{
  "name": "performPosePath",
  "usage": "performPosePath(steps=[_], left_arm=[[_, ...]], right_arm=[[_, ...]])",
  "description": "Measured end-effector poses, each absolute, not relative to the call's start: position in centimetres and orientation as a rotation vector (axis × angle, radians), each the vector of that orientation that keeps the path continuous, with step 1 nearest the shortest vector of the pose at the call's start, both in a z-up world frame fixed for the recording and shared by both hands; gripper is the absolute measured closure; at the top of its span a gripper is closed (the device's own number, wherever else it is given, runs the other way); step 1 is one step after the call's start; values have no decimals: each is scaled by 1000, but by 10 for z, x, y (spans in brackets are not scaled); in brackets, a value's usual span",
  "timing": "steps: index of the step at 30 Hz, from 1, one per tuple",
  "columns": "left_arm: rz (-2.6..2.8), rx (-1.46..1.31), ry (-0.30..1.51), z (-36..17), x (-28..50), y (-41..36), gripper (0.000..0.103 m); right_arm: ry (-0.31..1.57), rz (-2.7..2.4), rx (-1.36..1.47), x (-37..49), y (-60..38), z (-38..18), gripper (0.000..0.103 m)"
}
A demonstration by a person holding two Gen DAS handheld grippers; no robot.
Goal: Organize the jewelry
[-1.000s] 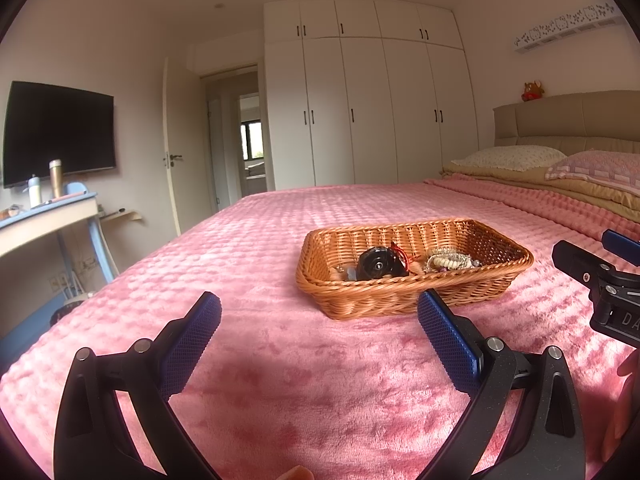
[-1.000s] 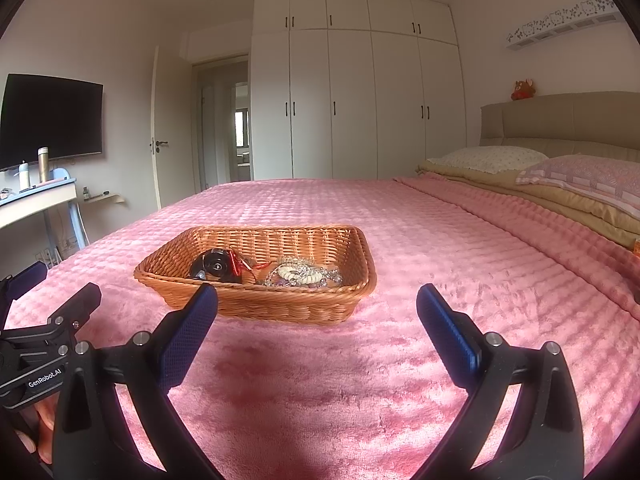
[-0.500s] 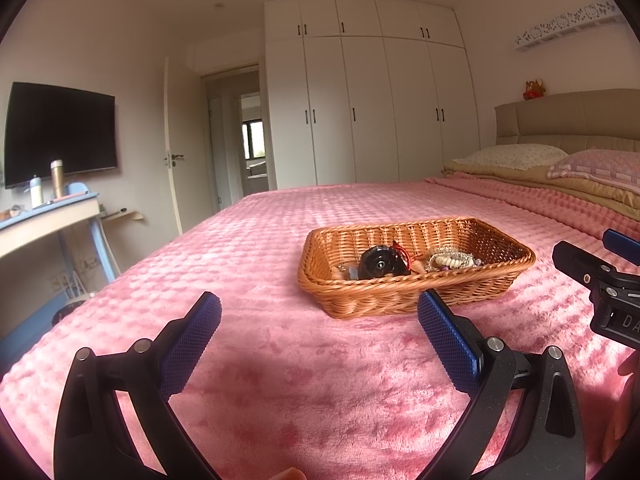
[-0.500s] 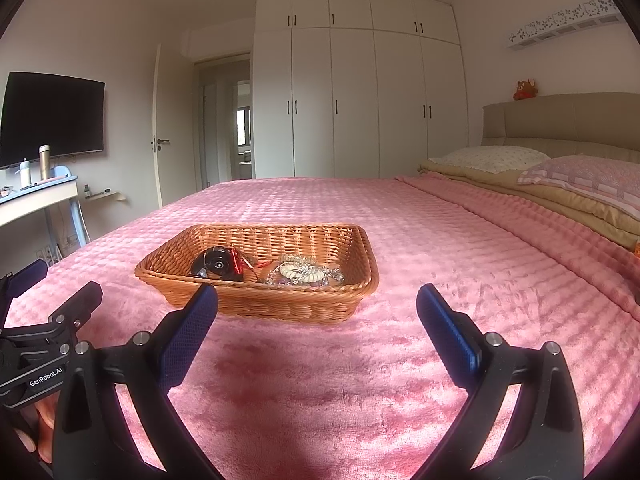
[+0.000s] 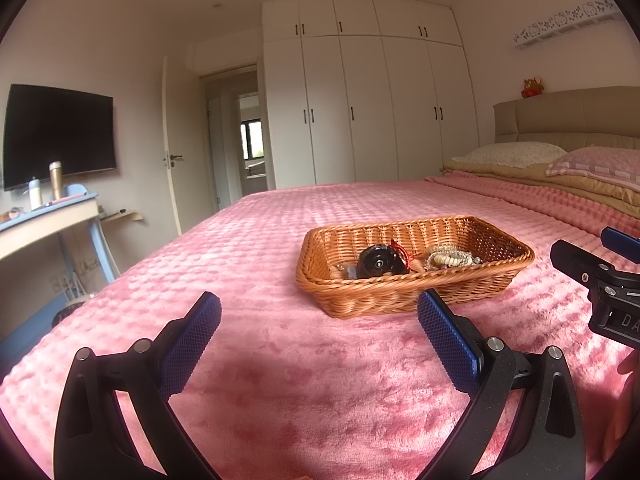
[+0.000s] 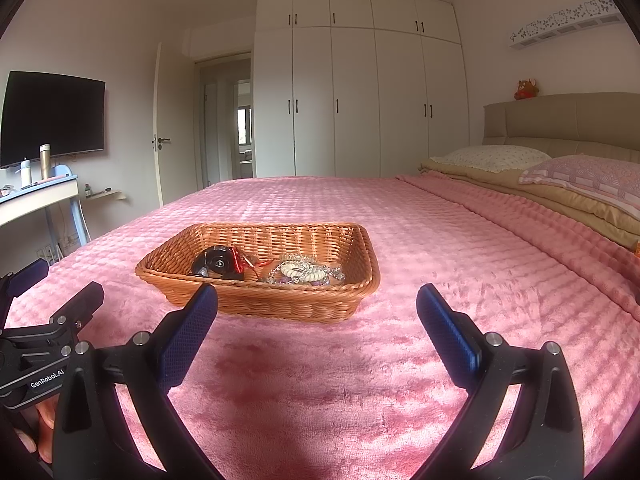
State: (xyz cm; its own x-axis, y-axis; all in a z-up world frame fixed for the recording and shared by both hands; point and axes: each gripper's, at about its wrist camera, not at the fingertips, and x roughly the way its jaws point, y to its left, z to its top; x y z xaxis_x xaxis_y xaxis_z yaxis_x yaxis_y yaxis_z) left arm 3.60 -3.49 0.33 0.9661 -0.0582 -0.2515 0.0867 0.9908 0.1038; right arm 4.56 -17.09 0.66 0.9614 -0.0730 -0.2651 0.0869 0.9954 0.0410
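A wicker basket [image 5: 496, 236] [image 6: 320, 240] sits on the pink bed. Inside lie a black round object [image 5: 376, 263] [image 6: 218, 266] with a red cord, and a tangle of beaded jewelry [image 5: 444, 258] [image 6: 300, 272]. My left gripper [image 5: 318, 316] is open and empty, low over the blanket just short of the basket's near wall. My right gripper [image 6: 316, 308] is open and empty, also just short of the basket. Each gripper shows at the edge of the other's view.
The pink blanket [image 5: 280, 360] covers the whole bed. Pillows [image 6: 492, 158] and a folded tan quilt lie at the headboard on the right. A desk [image 5: 44, 220] with bottles stands off the bed's left edge, under a wall TV. White wardrobes stand behind.
Both grippers have drifted slightly toward the basket, which sits a little larger and lower in both views. Both stay open.
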Motion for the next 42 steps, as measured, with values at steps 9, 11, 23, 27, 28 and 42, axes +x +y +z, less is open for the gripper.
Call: performPosePath(steps=[9, 11, 23, 27, 28, 42], left_arm=[[-73, 103, 261, 4, 39, -32, 8], [-70, 101, 264, 4, 39, -32, 8], [-60, 100, 260, 5, 39, -30, 8], [-60, 106, 260, 5, 38, -30, 8], [-60, 104, 261, 5, 38, -30, 8], [-74, 92, 279, 3, 45, -27, 8]], right_arm=[[267, -81, 52, 45, -170, 6, 8], [267, -81, 52, 45, -170, 7, 8], [267, -81, 52, 46, -171, 7, 8], [268, -81, 53, 46, -170, 7, 8], [268, -81, 52, 46, -170, 7, 8], [270, -80, 56, 46, -169, 6, 8]])
